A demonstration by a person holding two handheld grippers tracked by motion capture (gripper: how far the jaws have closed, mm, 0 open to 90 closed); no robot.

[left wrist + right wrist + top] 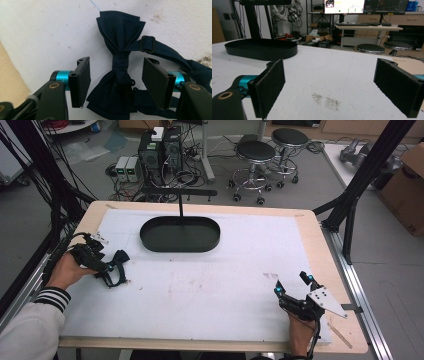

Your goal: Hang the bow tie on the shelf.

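Grab step, I'd say: your left gripper [116, 83] straddles the navy bow tie [119, 62] on the white mat [225, 285], jaws open around its knot. Right gripper [292, 285] sits open. Squeeze next.

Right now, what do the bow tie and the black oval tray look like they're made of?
Bow tie: soft woven fabric, dark navy with a faint sheen; it pleats and folds, and its strap carries a black, probably plastic, slider. Black oval tray: rigid, smooth matte black, likely painted metal or plastic; thin upright rim.
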